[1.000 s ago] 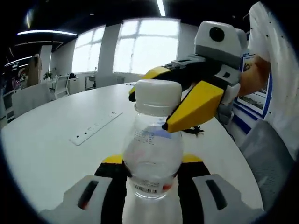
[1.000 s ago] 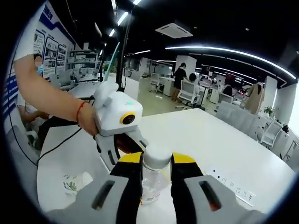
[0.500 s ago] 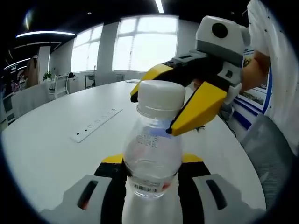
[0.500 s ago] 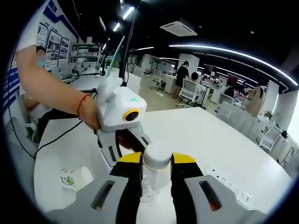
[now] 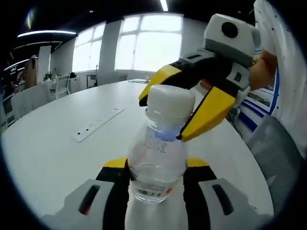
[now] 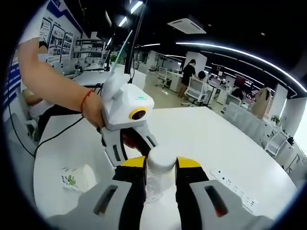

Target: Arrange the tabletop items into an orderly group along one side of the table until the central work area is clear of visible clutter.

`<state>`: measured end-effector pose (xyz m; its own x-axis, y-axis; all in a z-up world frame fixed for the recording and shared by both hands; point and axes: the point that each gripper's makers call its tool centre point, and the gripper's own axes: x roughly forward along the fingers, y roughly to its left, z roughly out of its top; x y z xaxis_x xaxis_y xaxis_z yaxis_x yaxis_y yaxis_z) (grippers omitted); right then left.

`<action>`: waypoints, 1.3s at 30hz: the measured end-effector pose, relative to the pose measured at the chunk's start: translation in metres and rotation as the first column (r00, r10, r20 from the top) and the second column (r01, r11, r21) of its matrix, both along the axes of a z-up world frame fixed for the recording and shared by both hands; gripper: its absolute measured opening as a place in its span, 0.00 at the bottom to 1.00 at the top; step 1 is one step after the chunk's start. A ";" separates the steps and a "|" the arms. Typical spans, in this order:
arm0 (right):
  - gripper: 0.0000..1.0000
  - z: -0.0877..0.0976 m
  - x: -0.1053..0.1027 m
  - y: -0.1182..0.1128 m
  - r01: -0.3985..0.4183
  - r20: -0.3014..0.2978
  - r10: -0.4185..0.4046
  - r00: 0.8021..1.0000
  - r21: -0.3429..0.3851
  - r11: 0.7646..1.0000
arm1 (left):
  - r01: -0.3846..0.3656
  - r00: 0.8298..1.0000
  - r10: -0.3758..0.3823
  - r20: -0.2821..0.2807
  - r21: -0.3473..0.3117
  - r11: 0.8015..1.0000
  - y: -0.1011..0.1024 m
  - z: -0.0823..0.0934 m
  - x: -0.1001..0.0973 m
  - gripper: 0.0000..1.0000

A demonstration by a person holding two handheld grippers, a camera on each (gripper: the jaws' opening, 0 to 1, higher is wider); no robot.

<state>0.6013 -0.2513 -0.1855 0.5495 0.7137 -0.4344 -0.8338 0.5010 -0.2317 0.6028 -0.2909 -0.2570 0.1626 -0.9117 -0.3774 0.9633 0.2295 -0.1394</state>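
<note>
A clear plastic bottle [image 5: 156, 158] with a white cap [image 5: 170, 100] stands between the jaws of my left gripper [image 5: 156, 165], which is shut on its body. My right gripper [image 5: 163, 120] reaches in from the right, its yellow jaws closed around the cap. In the right gripper view, the cap [image 6: 160, 159] sits pinched between my right gripper's [image 6: 160, 165] own jaws, with the bottle [image 6: 152, 184] below it. The left gripper [image 6: 134, 148], held by a person's hand, grips the bottle from the far side. The bottle leans slightly to the right in the left gripper view.
A white power strip [image 5: 96, 125] lies on the round white table [image 5: 43, 153]; it also shows in the right gripper view as the power strip [image 6: 235, 189]. A small printed white packet [image 6: 76, 178] and a black cable [image 6: 57, 143] lie on the table. A grey chair [image 5: 273, 158] stands at the table's edge.
The bottle's top has tipped a little to the right, and the right gripper moved with it, still on the cap. Both grips are unchanged.
</note>
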 end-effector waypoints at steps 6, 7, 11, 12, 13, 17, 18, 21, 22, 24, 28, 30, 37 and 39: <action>0.21 -0.001 0.003 0.001 0.016 -0.019 -0.016 1.000 -0.006 1.000 | -0.006 1.000 0.006 -0.006 -0.006 1.000 0.000 0.001 0.000 0.43; 0.21 -0.001 0.003 0.000 0.017 -0.020 -0.017 1.000 -0.007 1.000 | -0.006 1.000 0.006 -0.006 -0.007 1.000 0.000 0.001 0.000 0.43; 0.21 -0.001 0.002 -0.001 0.020 -0.022 -0.020 1.000 -0.007 1.000 | -0.010 1.000 0.010 -0.010 -0.010 1.000 0.001 0.001 0.000 0.43; 0.21 -0.001 0.002 -0.001 0.020 -0.025 -0.020 0.999 -0.004 1.000 | -0.011 1.000 0.011 -0.010 -0.011 1.000 0.002 0.001 0.000 0.43; 0.21 0.000 0.002 -0.002 0.021 -0.026 -0.021 0.999 -0.003 1.000 | -0.014 1.000 0.013 -0.013 -0.013 1.000 0.003 0.001 0.000 0.42; 0.21 0.000 0.004 -0.003 0.024 -0.026 -0.024 0.999 -0.003 1.000 | -0.023 1.000 0.022 -0.020 -0.019 1.000 0.004 0.001 0.000 0.42; 0.21 0.000 0.004 -0.003 0.024 -0.024 -0.024 0.999 -0.004 1.000 | -0.026 0.999 0.025 -0.021 -0.020 0.999 0.004 0.001 0.001 0.42; 0.21 0.000 0.004 -0.003 0.024 -0.024 -0.024 0.999 -0.006 1.000 | -0.028 0.999 0.028 -0.022 -0.020 0.999 0.004 0.002 0.001 0.42; 0.21 0.000 0.005 -0.003 0.024 -0.023 -0.024 0.999 -0.006 1.000 | -0.029 0.999 0.028 -0.022 -0.020 0.999 0.004 0.002 0.000 0.42; 0.21 0.000 0.004 -0.003 0.021 -0.023 -0.021 1.000 -0.008 1.000 | -0.028 0.999 0.028 -0.025 -0.020 0.999 0.005 0.002 0.000 0.42; 0.21 0.001 0.004 -0.003 0.018 -0.020 -0.018 1.000 -0.006 1.000 | -0.034 0.999 0.033 -0.027 -0.018 0.999 0.006 0.002 0.001 0.43; 0.21 0.001 0.004 -0.004 0.019 -0.021 -0.019 1.000 -0.008 1.000 | -0.039 0.999 0.039 -0.031 -0.019 0.999 0.007 0.001 0.002 0.44; 0.21 0.001 0.002 -0.006 0.017 -0.020 -0.017 1.000 -0.013 1.000 | -0.036 0.999 0.036 -0.033 -0.015 0.999 0.007 0.001 0.001 0.46; 0.21 0.002 0.002 -0.006 0.015 -0.014 -0.016 1.000 -0.017 1.000 | -0.039 0.999 0.038 -0.036 -0.015 0.999 0.007 0.001 0.001 0.47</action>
